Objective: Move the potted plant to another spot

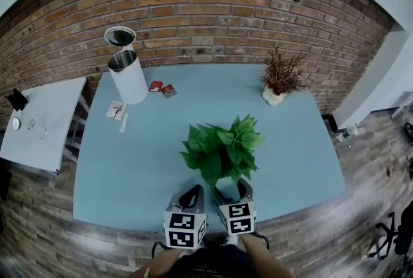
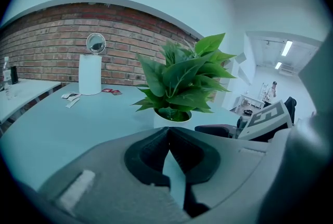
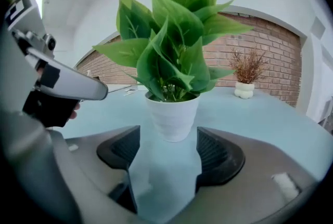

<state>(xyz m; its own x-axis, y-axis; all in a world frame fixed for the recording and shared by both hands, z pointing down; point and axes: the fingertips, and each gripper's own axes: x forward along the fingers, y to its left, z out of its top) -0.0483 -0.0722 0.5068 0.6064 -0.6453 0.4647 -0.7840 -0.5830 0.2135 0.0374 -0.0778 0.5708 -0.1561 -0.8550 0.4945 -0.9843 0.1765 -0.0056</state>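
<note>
The potted plant (image 1: 222, 148), broad green leaves in a white pot (image 3: 171, 119), stands on the light blue table (image 1: 129, 167) near its front edge. In the head view the leaves hide the pot. My right gripper (image 3: 166, 153) is open right in front of the pot; the pot stands just past its fingertips and the pads do not touch it. My left gripper (image 2: 167, 133) is shut with nothing in it, its jaws meeting at the tips. It sits a little left of the pot (image 2: 171, 118), beside the right gripper (image 1: 235, 196).
A white cylinder (image 1: 128, 77) with a round mirror (image 1: 120, 36) behind it stands at the table's back left, red packets (image 1: 161, 88) and papers (image 1: 116, 109) near it. A dried plant in a white vase (image 1: 281, 80) is back right. A white side table (image 1: 45, 115) stands at left.
</note>
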